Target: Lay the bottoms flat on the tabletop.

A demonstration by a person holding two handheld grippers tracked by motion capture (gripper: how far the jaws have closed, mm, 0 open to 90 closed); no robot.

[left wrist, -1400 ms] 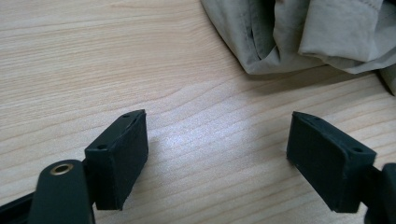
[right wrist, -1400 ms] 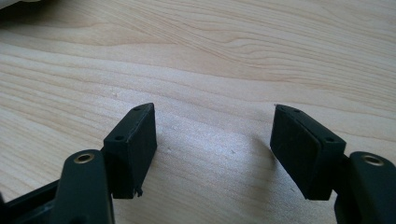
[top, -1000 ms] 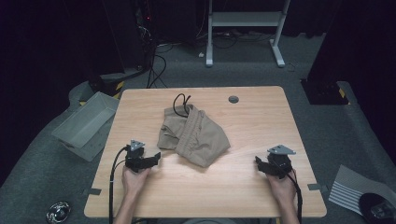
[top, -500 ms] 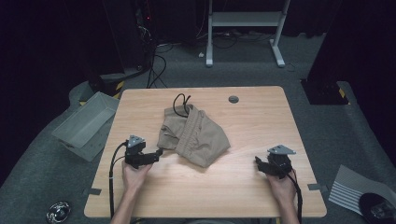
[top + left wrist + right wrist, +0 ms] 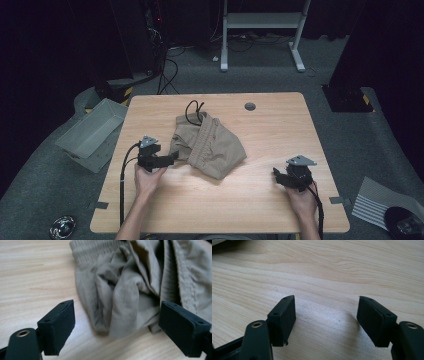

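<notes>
Crumpled tan shorts (image 5: 209, 145) lie mid-counter (image 5: 260, 200), their near edge just ahead of the left gripper (image 5: 172, 159), whose jaws stand wide apart, fabric between them but unpinched. That gripper has risen slightly since a second ago, its jaws just opening further. The right gripper (image 5: 278, 176) hovers apart over bare wood, well away; a grey bin (image 5: 90, 134) sits on the floor at left.

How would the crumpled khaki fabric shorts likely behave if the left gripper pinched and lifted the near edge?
The crumpled khaki fabric shorts would probably droop and unfold, since they lie in soft folds. They look light, thin cloth bunched loosely. The black drawstring may dangle or snag. The open left gripper would likely catch just one layer.
</notes>
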